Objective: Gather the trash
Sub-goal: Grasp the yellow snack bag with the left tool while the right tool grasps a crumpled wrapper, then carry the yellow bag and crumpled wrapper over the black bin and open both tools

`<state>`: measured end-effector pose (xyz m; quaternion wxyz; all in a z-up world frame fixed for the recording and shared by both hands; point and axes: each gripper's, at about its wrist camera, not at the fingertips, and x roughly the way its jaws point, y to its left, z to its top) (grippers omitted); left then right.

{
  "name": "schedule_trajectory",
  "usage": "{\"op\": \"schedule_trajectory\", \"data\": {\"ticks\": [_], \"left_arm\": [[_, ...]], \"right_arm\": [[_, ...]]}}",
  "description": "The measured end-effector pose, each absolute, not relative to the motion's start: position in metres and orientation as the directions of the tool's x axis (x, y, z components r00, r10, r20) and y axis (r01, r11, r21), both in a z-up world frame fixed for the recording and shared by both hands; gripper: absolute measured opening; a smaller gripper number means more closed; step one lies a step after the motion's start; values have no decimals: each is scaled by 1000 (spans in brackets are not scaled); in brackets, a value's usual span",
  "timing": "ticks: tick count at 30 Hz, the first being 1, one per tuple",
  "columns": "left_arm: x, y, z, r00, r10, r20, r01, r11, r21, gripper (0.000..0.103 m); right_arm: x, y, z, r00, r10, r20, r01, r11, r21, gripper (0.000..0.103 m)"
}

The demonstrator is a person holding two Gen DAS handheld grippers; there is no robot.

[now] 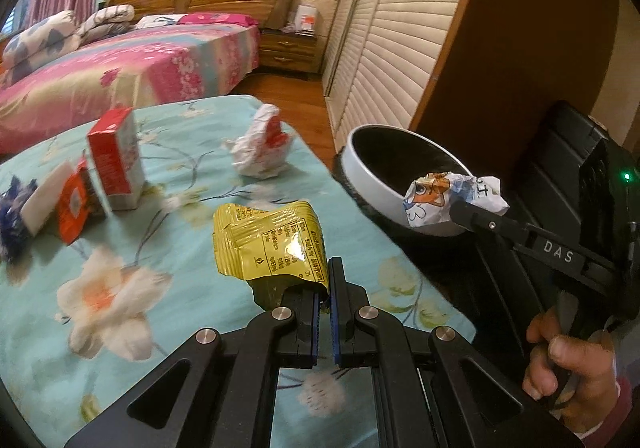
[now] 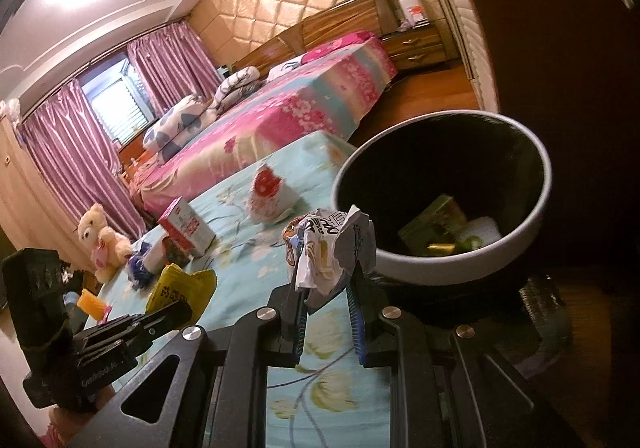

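At the far left of the teal flower-printed bedspread [image 1: 168, 232], a cream plush teddy bear [image 2: 100, 240] sits by the purple curtains, and nearer in a red-and-white cardboard carton [image 1: 114, 160] stands tilted beside a small red-and-white packet [image 1: 72, 208]. Further along, a crumpled white-and-red paper wrapper [image 1: 262, 148] lies alone on the cloth. In front of it, the left gripper [image 1: 324, 288] has its jaws pinched tight on the lower edge of a creased yellow foil snack packet [image 1: 272, 244], which is raised above the bedspread. To the right, past the edge of the mattress, a round white-rimmed waste bin with a black inside [image 2: 400, 168] stands on the dark floor; some green and white scraps already lie at its bottom. The right gripper [image 2: 330, 288], clamped on a crumpled white printed paper wrapper [image 2: 328, 248], holds it just beside the bin's near rim. A hand [image 1: 568, 360] grips that tool's handle.
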<state>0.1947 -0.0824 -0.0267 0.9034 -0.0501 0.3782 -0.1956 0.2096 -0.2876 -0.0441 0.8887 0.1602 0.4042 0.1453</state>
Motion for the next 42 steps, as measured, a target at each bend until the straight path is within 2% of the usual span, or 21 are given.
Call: {"op": "schedule_trajectory", "data": {"ticks": [15, 42], "left_arm": [[227, -120, -29, 611, -434, -662, 387, 893, -228, 2], [291, -183, -35, 559, -491, -668, 493, 845, -209, 3]], "right_arm": [[222, -322, -41, 660, 337, -672, -65, 916, 395, 18], [272, -365, -58, 625, 283, -728, 17, 927, 375, 19]]}}
